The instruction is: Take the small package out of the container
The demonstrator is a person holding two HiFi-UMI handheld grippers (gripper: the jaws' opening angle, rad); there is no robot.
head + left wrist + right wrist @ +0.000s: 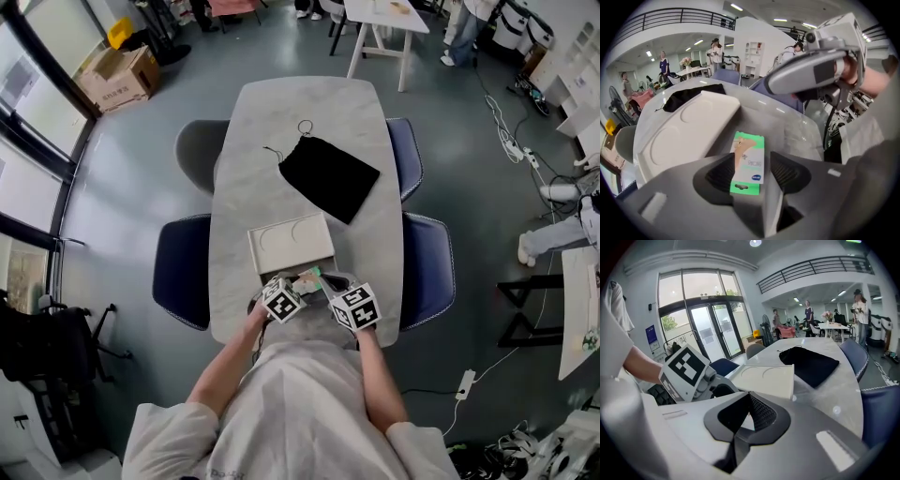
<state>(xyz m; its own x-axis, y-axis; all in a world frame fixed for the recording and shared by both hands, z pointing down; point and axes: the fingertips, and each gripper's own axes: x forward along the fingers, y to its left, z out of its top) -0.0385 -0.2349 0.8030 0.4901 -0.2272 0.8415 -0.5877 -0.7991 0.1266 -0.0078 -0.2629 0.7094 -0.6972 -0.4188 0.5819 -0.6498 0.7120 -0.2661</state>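
Our left gripper (752,171) stands with its jaws apart, and the small package (750,150), green and white, lies flat between the pads; we see no pad pressing on it. It rests just right of the white lid (689,126), in the clear container (801,136). Our right gripper (750,401) has its jaws together on nothing, hovering near that lid's front edge.
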